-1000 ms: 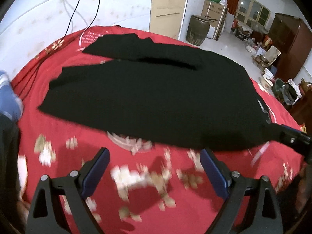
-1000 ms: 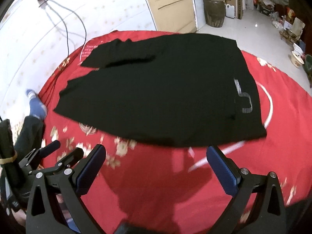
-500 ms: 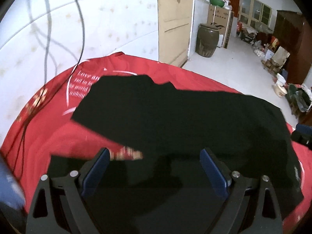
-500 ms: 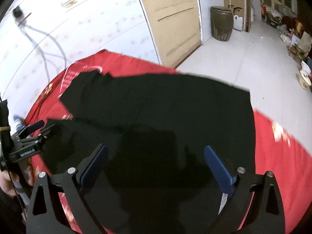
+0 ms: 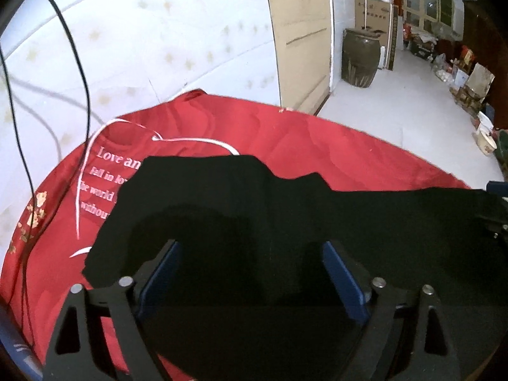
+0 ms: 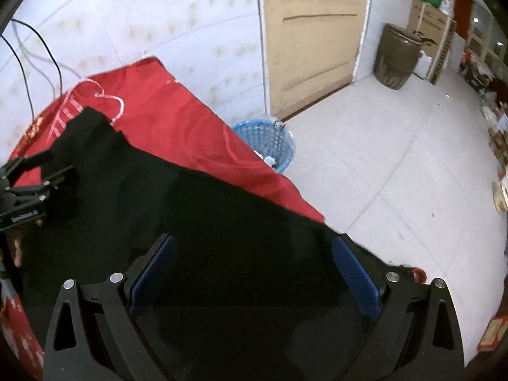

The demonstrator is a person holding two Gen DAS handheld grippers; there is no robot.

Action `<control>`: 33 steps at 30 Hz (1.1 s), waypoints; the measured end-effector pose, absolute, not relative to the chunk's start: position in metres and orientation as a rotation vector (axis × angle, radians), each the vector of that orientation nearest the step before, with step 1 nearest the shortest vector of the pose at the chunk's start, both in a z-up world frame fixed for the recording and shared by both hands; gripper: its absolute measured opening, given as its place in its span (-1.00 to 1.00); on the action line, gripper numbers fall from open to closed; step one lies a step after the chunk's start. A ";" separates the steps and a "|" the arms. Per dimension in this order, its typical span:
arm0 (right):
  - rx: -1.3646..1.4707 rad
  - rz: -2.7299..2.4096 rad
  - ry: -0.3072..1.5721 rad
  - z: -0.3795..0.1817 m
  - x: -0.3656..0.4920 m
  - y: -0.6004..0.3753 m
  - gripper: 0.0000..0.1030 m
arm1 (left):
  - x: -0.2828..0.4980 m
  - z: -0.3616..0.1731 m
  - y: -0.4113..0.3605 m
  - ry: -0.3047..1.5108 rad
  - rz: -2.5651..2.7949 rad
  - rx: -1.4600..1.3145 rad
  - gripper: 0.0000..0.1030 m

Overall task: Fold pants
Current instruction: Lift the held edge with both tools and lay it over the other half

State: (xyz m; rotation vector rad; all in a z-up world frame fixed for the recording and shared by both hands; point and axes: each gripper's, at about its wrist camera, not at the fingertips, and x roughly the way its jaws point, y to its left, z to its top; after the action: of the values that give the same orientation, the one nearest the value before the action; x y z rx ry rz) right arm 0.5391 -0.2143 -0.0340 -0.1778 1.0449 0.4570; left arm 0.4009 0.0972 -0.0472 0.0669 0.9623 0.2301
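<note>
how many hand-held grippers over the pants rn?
2. Left hand-held gripper open over the black pants near their leg end; right hand-held gripper open over the other end.

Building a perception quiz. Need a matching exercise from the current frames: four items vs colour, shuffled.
Items:
1. pants
2. bedspread
3. waste basket
4. big jar

Colours:
A. blue
B. dark olive-brown
C. black
D. red

Pairs: 1-C, 2-D, 3-A, 4-B
</note>
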 end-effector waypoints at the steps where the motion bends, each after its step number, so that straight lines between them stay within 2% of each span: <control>1: -0.185 0.460 1.045 -0.038 0.542 -0.213 0.91 | 0.401 -0.050 0.098 0.966 0.227 0.059 0.68; 4: -0.256 0.448 1.037 -0.054 0.544 -0.206 0.81 | 0.401 -0.050 0.102 0.951 0.231 0.018 0.62; 6: -0.250 0.463 1.024 -0.054 0.542 -0.208 0.79 | 0.402 -0.050 0.100 0.949 0.217 -0.008 0.34; 7: -0.253 0.464 1.016 -0.054 0.542 -0.209 0.68 | 0.403 -0.051 0.095 0.948 0.211 0.008 0.21; 9: -0.253 0.475 0.984 -0.050 0.538 -0.209 0.17 | 0.405 -0.049 0.083 0.952 0.180 0.038 -0.50; 10: -0.261 0.466 0.970 -0.047 0.536 -0.207 -0.73 | 0.406 -0.049 0.077 0.957 0.178 0.057 -0.63; 11: -0.282 0.444 0.974 -0.048 0.536 -0.206 -0.83 | 0.408 -0.049 0.073 0.962 0.184 0.078 -0.85; 16: -0.319 0.433 0.970 -0.043 0.526 -0.201 -0.87 | 0.404 -0.041 0.074 0.957 0.209 0.051 -0.92; 21: -0.205 0.468 0.869 -0.001 0.485 -0.213 -0.88 | 0.350 0.002 0.085 0.848 0.181 -0.066 -0.92; 25: -0.137 0.496 0.790 0.030 0.401 -0.211 -0.87 | 0.278 0.028 0.087 0.772 0.174 -0.142 -0.92; 28: -0.066 0.494 0.795 0.036 0.322 -0.204 -0.87 | 0.223 0.026 0.084 0.779 0.173 -0.202 -0.92; 33: 0.076 0.430 0.947 -0.007 0.218 -0.205 -0.86 | 0.162 -0.017 0.078 0.934 0.151 -0.275 -0.89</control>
State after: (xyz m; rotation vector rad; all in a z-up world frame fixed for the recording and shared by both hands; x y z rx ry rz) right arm 0.2185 -0.2053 -0.0071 0.0757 0.9471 0.4303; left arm 0.1621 0.0784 -0.0168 -0.2746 0.9342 0.1513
